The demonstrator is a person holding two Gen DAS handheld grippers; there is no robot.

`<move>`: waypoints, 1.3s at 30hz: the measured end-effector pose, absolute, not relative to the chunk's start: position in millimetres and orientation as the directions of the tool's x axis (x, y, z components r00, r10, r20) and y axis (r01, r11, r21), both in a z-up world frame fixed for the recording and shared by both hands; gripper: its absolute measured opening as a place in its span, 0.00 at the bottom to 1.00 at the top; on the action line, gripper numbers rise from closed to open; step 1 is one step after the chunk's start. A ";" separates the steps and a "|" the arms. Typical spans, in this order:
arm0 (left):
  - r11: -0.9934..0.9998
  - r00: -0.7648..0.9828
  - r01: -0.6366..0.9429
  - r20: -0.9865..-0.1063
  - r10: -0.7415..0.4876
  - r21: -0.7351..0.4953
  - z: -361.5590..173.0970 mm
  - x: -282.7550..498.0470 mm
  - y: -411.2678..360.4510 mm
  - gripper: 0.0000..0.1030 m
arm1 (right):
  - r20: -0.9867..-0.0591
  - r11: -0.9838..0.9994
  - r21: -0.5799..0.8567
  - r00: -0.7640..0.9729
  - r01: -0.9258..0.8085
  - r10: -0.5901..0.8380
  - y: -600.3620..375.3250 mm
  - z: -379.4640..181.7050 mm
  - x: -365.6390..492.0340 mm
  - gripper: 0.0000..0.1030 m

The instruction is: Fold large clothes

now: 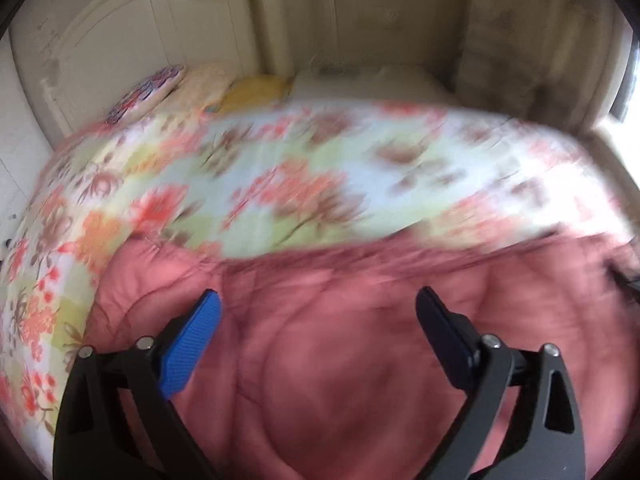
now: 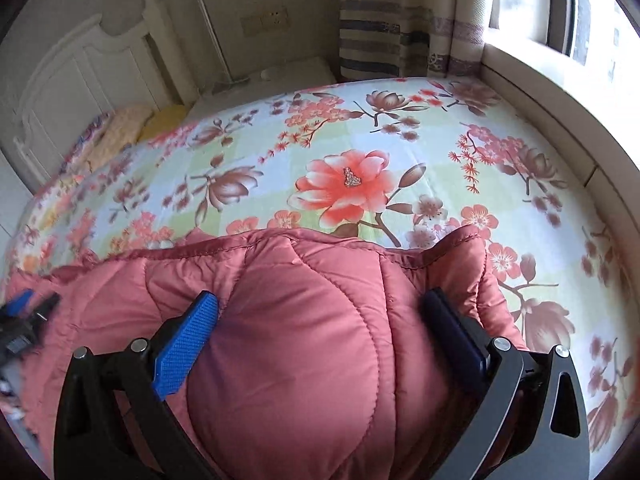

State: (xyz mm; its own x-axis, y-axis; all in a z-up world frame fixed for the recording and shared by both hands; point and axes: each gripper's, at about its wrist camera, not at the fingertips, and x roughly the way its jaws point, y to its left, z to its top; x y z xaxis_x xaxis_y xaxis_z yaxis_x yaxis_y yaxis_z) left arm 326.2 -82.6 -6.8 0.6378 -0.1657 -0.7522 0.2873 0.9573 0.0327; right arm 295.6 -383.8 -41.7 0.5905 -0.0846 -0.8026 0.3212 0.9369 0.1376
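I am working over a pink quilted jacket (image 2: 304, 360) that is lying on the near side of the bed, on top of the floral bedsheet (image 2: 360, 152). In the right wrist view it is filling everything from six o'clock up to the middle, its stitched hem running across just below the big red flower.

My right gripper (image 2: 320, 320) is hanging with its fingers spread wide, the blue pad (image 2: 188, 344) at eight o'clock and the dark one at four o'clock, with a puffy panel of the jacket bulging up between them. The fabric seems to be touching or nearly touching both pads, but they are not clamping it.

My left gripper (image 1: 318, 312) is also standing wide apart over the pink padding, gripping nothing. That view is smeared with motion blur, so I am judging that this side is mid-travel. In the right wrist view it is showing at nine o'clock, at the jacket's left edge.

I am reading this as the positioning step before a fold: both tools are lining up over the garment without holding it. The next move is calling for each gripper to be settling on an edge or corner near the hem and closing on it, taking a thin bite rather than the thick padding, which is looking slippery and springy. The headboard (image 2: 80, 80) and the curtain (image 2: 384, 28) are sitting at eleven and one o'clock, well apart from the work.
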 end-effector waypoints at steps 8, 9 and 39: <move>0.880 0.553 0.469 -0.803 -0.221 0.081 -49.7 313.4 -148.7 0.98 | -0.803 0.936 0.149 0.591 0.318 -0.073 -385.4 -42.1 295.8 0.96; 0.887 0.530 0.461 -0.812 -0.246 0.033 -47.1 319.1 -142.2 0.98 | -0.802 0.935 0.159 0.594 0.318 -0.066 -385.9 -42.1 295.5 0.96; 0.973 0.743 0.220 -0.636 -0.209 -0.063 14.7 301.6 6.7 0.98 | -0.739 0.947 0.190 0.673 0.260 -0.036 -359.7 -8.5 267.4 0.96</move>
State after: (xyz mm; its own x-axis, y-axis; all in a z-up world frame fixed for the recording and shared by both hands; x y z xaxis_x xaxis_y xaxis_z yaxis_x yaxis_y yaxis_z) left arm 301.6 6.7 14.7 0.7427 -0.2093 -0.6361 0.2202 0.9734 -0.0633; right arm 267.4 -359.7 -8.5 0.6726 -0.0358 -0.7392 0.2596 0.9468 0.1903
